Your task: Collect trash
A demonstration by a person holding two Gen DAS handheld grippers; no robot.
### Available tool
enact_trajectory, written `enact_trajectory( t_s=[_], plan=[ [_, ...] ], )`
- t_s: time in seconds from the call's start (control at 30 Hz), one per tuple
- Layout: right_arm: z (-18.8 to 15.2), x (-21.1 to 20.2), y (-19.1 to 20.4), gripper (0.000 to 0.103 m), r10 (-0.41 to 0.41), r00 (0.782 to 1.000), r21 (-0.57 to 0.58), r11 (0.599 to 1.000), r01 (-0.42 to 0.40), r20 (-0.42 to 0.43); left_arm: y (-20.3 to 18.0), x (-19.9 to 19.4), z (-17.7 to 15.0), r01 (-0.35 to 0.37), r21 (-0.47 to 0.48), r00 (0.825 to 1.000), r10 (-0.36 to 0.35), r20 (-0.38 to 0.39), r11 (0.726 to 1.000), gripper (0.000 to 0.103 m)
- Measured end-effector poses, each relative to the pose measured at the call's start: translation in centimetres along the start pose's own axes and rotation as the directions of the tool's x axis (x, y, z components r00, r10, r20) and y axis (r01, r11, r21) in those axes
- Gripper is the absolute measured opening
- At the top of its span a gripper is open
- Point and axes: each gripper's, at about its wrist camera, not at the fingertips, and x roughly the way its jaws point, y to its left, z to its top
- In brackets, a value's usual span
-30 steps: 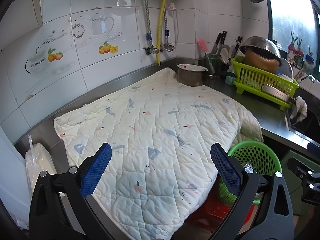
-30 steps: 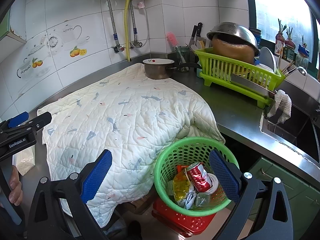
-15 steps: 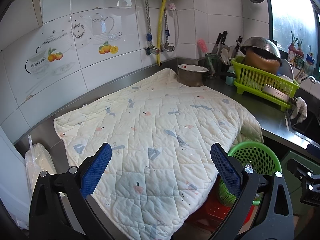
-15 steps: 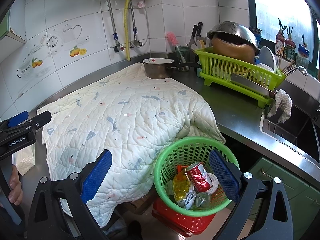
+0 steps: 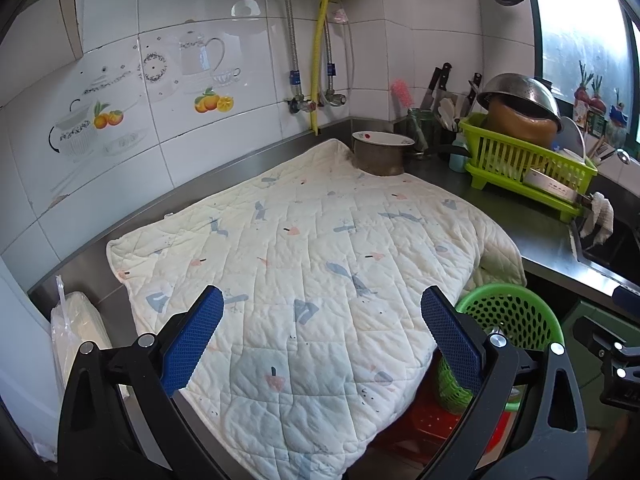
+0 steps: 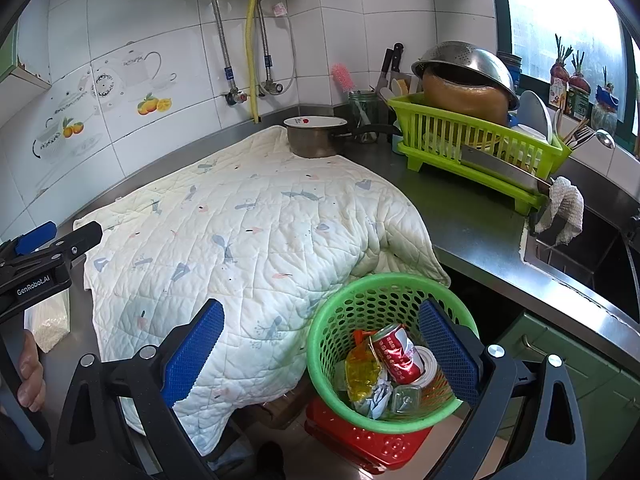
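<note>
— Trash sits in the green basket (image 6: 390, 354), just under the right gripper (image 6: 320, 354): a red can (image 6: 396, 354), a yellow wrapper (image 6: 362, 370), crumpled paper (image 6: 378, 398) and a clear plastic piece (image 6: 404, 398), all piled together.

— And the basket itself?

— Below the counter edge, standing on a red crate (image 6: 368, 446). The gripper's far blue finger hangs over its rim, the near one over the quilt (image 6: 240, 240).

— Is that gripper holding anything?

— No, its jaws are spread wide with nothing between them.

— The other one?

— Same. The left gripper (image 5: 322, 342) is spread apart and empty, over the near part of the quilt. From it the basket (image 5: 508, 320) lies off to its right and lower, half hidden behind its right finger and the quilt's hanging corner.

— What else is up there?

— Beyond both grippers, at the quilt's far edge, a metal pot (image 5: 380, 156) touches the cloth. Further right stands a lime dish rack (image 6: 480, 142) with a steel colander (image 6: 464, 66) tipped over a brown pot. A white rag (image 6: 562, 210) hangs at the sink's edge. To the left gripper's left there is a plastic bag (image 5: 78, 324) on the counter. A hand (image 6: 32, 376) grips the left gripper's handle.
</note>
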Motion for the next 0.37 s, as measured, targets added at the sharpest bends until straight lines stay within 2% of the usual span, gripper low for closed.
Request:
enact_trajectory(
  t_s=[0.37],
  plan=[
    [-0.04,0.01,-0.06,0.094,0.003,1.0,0.0,1.0,-0.003,0.002,-0.26,0.26,0.08,0.011,-0.001,1.0,-0.011,-0.011,1.0,0.098]
  ],
)
